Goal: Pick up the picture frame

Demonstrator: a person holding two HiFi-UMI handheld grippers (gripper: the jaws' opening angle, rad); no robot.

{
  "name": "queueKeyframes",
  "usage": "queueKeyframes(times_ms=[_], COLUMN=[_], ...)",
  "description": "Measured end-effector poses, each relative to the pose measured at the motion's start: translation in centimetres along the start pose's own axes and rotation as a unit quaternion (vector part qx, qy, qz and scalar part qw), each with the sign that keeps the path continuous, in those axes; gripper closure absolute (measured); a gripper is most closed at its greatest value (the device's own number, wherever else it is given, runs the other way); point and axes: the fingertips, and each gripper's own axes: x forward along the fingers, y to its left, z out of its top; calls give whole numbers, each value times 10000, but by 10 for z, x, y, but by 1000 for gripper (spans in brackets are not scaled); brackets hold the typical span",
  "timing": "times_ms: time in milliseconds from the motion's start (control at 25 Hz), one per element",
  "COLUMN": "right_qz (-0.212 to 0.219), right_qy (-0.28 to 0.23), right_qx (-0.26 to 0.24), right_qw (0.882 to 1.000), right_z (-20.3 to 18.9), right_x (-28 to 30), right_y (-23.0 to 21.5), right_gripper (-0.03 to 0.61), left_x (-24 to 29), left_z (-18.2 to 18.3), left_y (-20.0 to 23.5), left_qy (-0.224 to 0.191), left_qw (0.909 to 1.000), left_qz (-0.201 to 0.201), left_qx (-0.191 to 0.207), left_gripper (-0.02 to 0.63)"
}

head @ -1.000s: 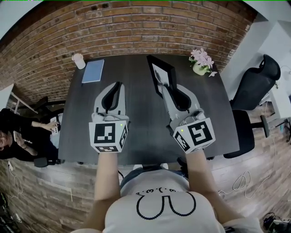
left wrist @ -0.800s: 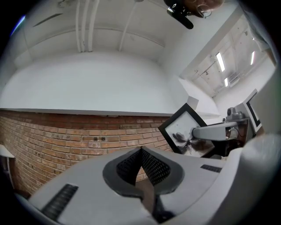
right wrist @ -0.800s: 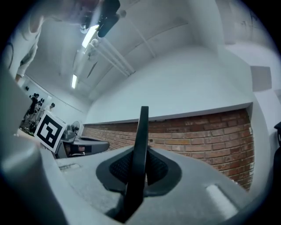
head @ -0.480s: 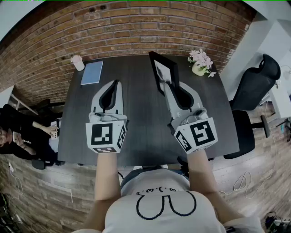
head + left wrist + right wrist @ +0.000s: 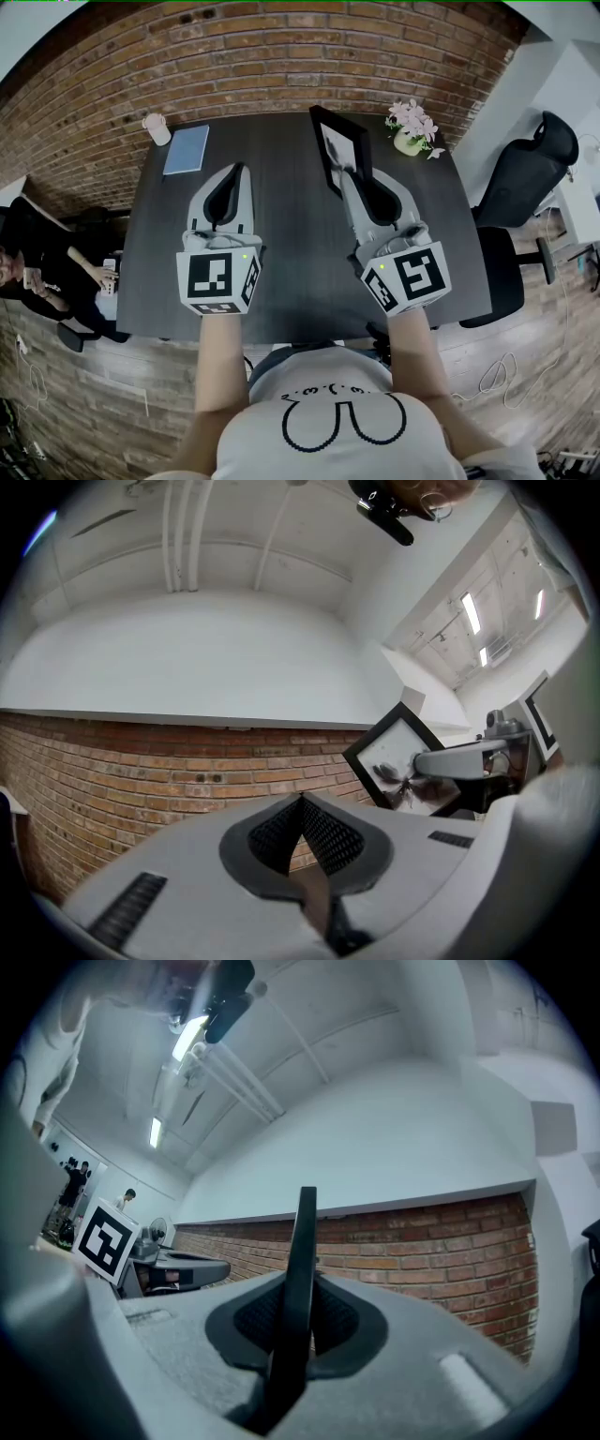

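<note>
The black picture frame point(image 5: 335, 148) stands upright on its edge, lifted above the dark table point(image 5: 281, 262), with a pale print facing left. My right gripper point(image 5: 350, 178) is shut on its near edge. In the right gripper view the picture frame point(image 5: 302, 1232) shows edge-on as a dark strip clamped between the pads of my right gripper point(image 5: 296, 1290). My left gripper point(image 5: 239, 174) hovers over the table's left half, shut with nothing in it. From the left gripper view the picture frame point(image 5: 401, 759) shows to the right, with the right gripper's finger point(image 5: 459, 759) across it, beyond my left gripper point(image 5: 301, 801).
A blue notebook point(image 5: 187, 148) and a white cup point(image 5: 156, 128) lie at the table's far left. A pot of pink flowers point(image 5: 412, 127) stands at the far right. A brick wall point(image 5: 281, 56) runs behind. A black office chair point(image 5: 530, 169) is right of the table; a seated person point(image 5: 37, 272) is left.
The seated person at the left has shifted. The frame stays in the right gripper, and both grippers hold nearly the same place.
</note>
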Motion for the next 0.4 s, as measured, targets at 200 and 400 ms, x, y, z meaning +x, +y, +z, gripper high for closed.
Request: queueKeyframes(times_ms=[200,400], right_qz=[-31,-15], right_qy=[36,67], right_qx=[8,-1], right_qw=[10000,10000], right_z=[-2,-5], right_x=[-2,-3], right_y=[-4,-5], right_gripper=[545,545], left_x=[1,2], left_z=[-2,-4], left_y=[-2,-3], left_qy=[10,12], left_qw=[10000,10000], left_qz=[-9,-11], left_qx=[-11,-37], left_gripper=[615,615])
